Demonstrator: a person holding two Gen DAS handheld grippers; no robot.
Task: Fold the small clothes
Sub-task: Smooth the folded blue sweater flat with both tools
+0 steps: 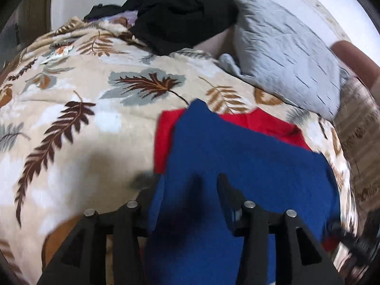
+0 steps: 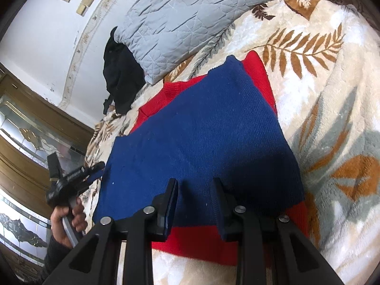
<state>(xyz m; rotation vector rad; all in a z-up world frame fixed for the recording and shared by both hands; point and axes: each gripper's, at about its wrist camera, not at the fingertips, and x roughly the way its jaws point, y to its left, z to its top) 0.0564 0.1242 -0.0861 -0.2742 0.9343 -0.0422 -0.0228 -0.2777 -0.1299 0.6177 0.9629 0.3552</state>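
Leaf-print blanket (image 2: 332, 95) bears blue cloth (image 2: 201, 130) (tools (image 2: 194, 190) parted above).

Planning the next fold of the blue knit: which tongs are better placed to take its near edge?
Probably the right tongs: they stand open over the blue knit's near hem, the red garment showing just below. The left tongs sit at its side corner.

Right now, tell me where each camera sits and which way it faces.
Left wrist: rides the left gripper, looking low along its open jaws over the blue garment toward the black clothes.
Right wrist: rides the right gripper, jaws open over the garment's near edge; the person's left hand shows at left.
Shared: blue garment, red garment, grey pillow, leaf-print blanket.
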